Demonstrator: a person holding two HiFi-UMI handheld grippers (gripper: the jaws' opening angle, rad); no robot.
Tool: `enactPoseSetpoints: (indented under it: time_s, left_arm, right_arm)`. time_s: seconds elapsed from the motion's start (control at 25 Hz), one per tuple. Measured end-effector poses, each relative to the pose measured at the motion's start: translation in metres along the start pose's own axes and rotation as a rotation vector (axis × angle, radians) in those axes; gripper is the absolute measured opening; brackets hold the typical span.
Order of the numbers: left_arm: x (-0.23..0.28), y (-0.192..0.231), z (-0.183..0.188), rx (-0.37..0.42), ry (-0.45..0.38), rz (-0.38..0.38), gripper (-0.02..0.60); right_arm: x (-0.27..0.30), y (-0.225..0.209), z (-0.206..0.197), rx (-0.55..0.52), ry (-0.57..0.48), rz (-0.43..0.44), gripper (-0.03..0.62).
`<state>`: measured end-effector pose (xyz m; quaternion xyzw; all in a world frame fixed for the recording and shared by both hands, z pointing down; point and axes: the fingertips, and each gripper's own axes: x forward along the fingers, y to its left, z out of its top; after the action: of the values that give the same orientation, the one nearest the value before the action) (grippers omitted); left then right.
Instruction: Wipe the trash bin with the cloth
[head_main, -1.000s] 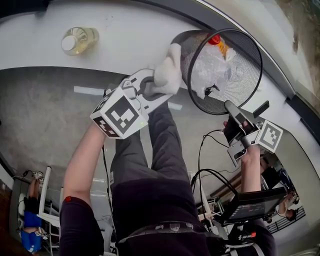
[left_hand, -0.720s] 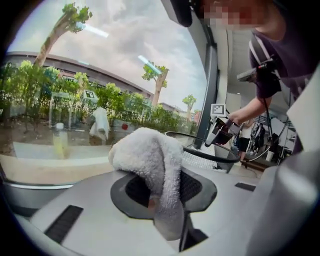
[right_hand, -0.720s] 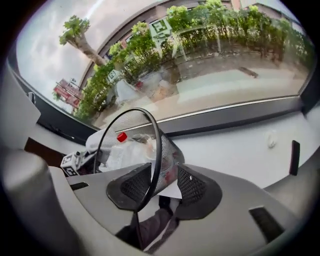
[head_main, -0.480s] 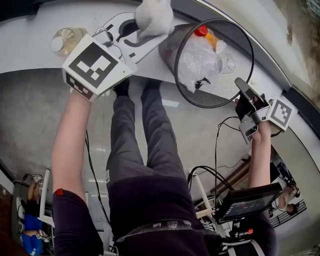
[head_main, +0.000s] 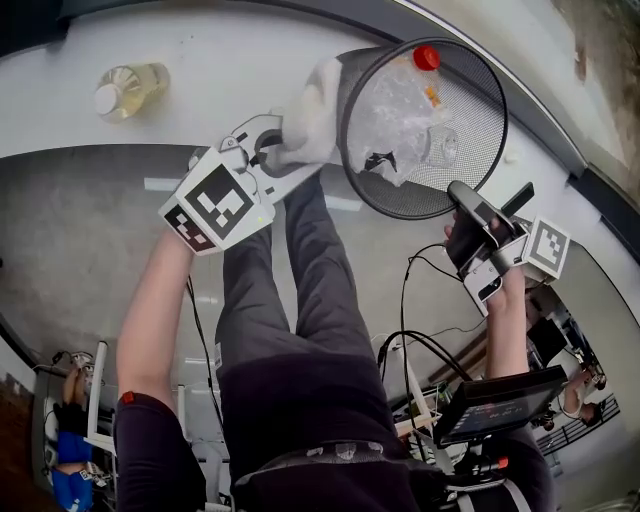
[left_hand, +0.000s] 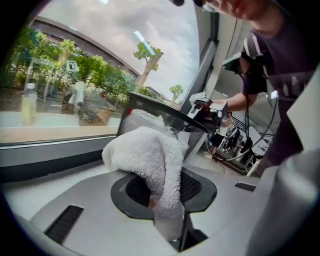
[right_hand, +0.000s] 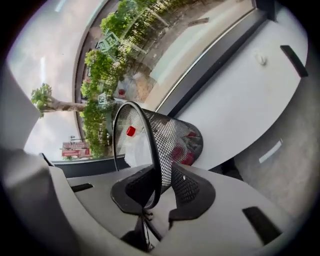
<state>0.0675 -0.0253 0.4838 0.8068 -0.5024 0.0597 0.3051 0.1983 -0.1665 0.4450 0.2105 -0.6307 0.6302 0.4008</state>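
Observation:
The black mesh trash bin (head_main: 470, 120) lies tilted with its mouth toward me, clear plastic and a red-capped bottle (head_main: 427, 57) inside. My left gripper (head_main: 283, 158) is shut on a white cloth (head_main: 318, 105), which presses against the bin's outer left side. In the left gripper view the cloth (left_hand: 150, 160) drapes over the jaws of the left gripper (left_hand: 165, 187), with the bin (left_hand: 165, 117) just behind. My right gripper (head_main: 460, 205) grips the bin's near rim; its jaws have just been closing from wide, then eased slightly. The rim wire (right_hand: 152, 160) runs between the right gripper's (right_hand: 161, 187) pads.
A bottle of yellowish liquid (head_main: 125, 88) stands on the white ledge (head_main: 230, 50) to the left. A window frame runs behind the bin. My legs, cables and a tablet (head_main: 495, 405) lie below on the grey floor.
The left gripper swung up over the ledge with the cloth, then came back down against the bin's side. The right gripper's jaws closed on the rim and the bin tilted more upright.

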Motion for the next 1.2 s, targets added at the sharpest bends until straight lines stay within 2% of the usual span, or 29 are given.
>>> enactPoseSetpoints:
  time_s: [0.2, 0.24, 0.32, 0.4, 0.48, 0.56, 0.64, 0.76, 0.92, 1.0, 1.08, 1.2]
  left_arm:
    - [0.012, -0.046, -0.025, 0.189, 0.161, -0.121, 0.091]
    - [0.012, -0.048, -0.027, 0.195, 0.168, -0.124, 0.091]
    - [0.011, -0.04, -0.025, 0.154, 0.143, -0.099, 0.09]
    - [0.006, -0.017, -0.019, 0.082, 0.104, -0.02, 0.091]
    - [-0.002, 0.02, -0.002, 0.0, 0.041, 0.102, 0.091]
    - [-0.009, 0.057, 0.029, -0.068, -0.056, 0.193, 0.091]
    - [-0.012, 0.085, 0.056, -0.068, -0.111, 0.239, 0.091]
    - [-0.016, 0.11, 0.077, -0.007, -0.098, 0.256, 0.091]
    - [-0.028, 0.1, 0.08, 0.061, -0.074, 0.241, 0.091]
    - [-0.035, 0.082, 0.072, 0.062, -0.062, 0.235, 0.091]
    - [-0.026, 0.07, 0.062, 0.025, -0.069, 0.217, 0.091]
    - [-0.007, 0.058, 0.038, -0.003, -0.034, 0.149, 0.091]
  right_arm:
    - [0.005, 0.001, -0.012, 0.055, 0.023, 0.002, 0.077]
    - [0.007, -0.002, -0.016, 0.097, 0.044, 0.007, 0.077]
    - [0.007, -0.007, -0.027, 0.21, 0.09, 0.039, 0.077]
    - [0.01, -0.009, -0.035, 0.265, 0.136, 0.082, 0.077]
    - [0.018, -0.007, -0.033, 0.194, 0.169, 0.1, 0.077]
    - [0.023, -0.005, -0.026, 0.086, 0.176, 0.092, 0.085]
    - [0.02, -0.003, -0.021, 0.034, 0.155, 0.068, 0.089]
    - [0.016, 0.002, -0.009, -0.041, 0.114, 0.013, 0.119]
    - [0.005, 0.018, 0.015, -0.332, 0.024, -0.117, 0.121]
    - [0.007, 0.027, 0.012, -0.428, 0.051, -0.135, 0.121]
    - [0.009, 0.021, 0.012, -0.383, 0.104, -0.101, 0.105]
    - [0.009, 0.008, 0.026, -0.166, 0.094, -0.008, 0.095]
